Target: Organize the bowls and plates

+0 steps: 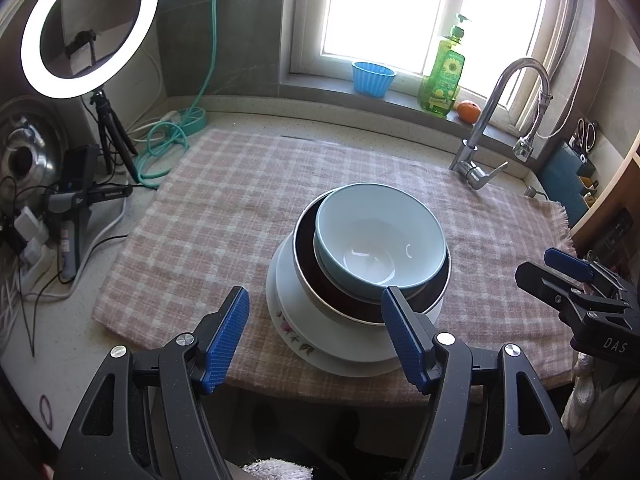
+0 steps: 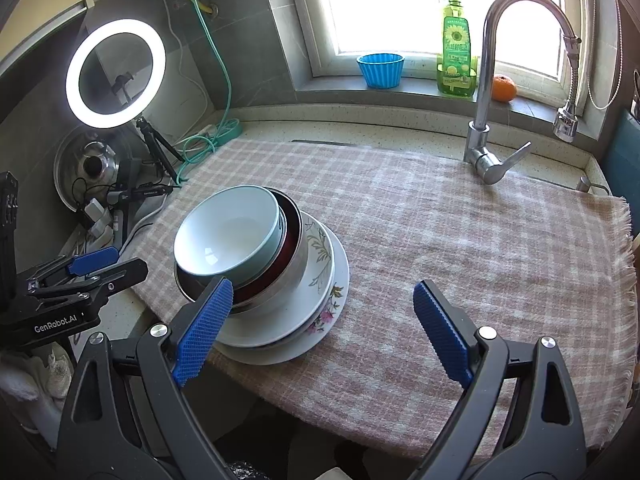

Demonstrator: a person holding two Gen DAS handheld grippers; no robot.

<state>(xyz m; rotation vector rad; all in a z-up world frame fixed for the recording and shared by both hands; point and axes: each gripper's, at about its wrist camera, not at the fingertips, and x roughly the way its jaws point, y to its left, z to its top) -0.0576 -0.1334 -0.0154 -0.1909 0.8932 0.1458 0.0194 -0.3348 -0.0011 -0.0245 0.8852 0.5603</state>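
Both grippers' fingers [image 1: 240,312] released, pale blue bowl [image 1: 380,240] nested in dark bowl [image 1: 352,304], on plates [image 1: 320,340]

A pink-and-white checked cloth [image 2: 460,240] is spread over the speckled countertop [image 1: 68,344]. On the windowsill, a blue fluted cup [image 2: 380,70], a green pump bottle with a sunflower label [image 2: 456,56] and an orange fruit [image 2: 503,88] are lined up from left to right. A chrome gooseneck faucet [image 2: 486,92] is mounted beside the cloth's far right corner. At the left, a lit ring light [image 2: 115,73] is carried on a small black tripod [image 2: 158,148]. A coiled teal hose [image 1: 168,148] is seen near it, and a round metal lid [image 2: 92,164] is leaned against the wall among cables. A pair of scissors [image 1: 586,134] is stored in a blue holder at the far right.
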